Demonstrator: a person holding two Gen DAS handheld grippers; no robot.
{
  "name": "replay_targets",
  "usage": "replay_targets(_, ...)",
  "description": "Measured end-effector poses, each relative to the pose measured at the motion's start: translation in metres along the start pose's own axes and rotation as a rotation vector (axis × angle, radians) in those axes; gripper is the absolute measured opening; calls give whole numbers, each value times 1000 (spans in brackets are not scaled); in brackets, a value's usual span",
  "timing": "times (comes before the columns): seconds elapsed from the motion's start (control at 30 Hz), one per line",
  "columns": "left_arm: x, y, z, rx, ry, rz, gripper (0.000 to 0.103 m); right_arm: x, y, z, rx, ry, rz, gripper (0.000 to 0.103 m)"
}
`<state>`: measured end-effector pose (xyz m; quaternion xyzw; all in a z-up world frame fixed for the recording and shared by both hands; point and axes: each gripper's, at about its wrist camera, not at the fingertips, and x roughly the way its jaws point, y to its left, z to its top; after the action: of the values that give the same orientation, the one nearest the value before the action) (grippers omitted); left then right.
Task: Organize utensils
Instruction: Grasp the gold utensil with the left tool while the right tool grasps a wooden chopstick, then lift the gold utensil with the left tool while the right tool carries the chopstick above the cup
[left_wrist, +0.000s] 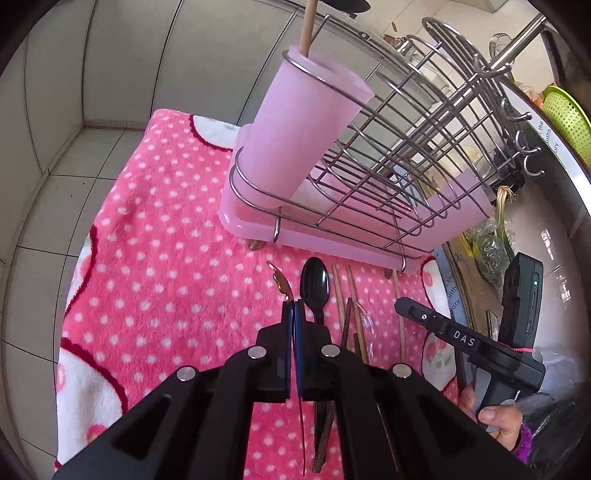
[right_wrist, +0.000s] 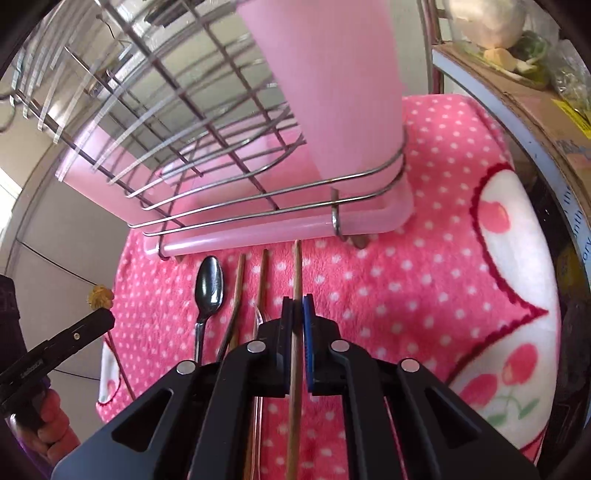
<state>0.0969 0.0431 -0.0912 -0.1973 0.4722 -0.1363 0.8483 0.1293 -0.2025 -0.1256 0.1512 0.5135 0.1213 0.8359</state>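
Left gripper (left_wrist: 293, 314) pinches a thin copper utensil (left_wrist: 282, 282); right gripper (right_wrist: 297, 314) pinches 1 chopstick (right_wrist: 296, 269) mid-shaft. Both items look light, stiff, slippery: keep each grip centred.

Left claw (left_wrist: 294, 308) is pinching a thin copper utensil (left_wrist: 282, 282) over the pink towel (left_wrist: 166, 258). Black spoon (left_wrist: 314, 286) is lying just beside it.

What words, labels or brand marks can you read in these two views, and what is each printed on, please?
"DAS": white letters on the right gripper, on its black body.
"the", "nths", "ory": fragments on the curved white band; remainder cut off.
Grey print on the left gripper: too blurred to read.
Label on the cardboard box: unreadable.
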Motion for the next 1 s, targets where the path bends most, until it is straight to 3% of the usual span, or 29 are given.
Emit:
replay_targets(0.43,-46,-10,-7,23,-103,-2,1,-80,-7,-20,-31,-196,76,6)
replay_targets(1.0,-85,-41,-3,89,-263,-22,1,-145,-1,-23,-63,-379,111,6)
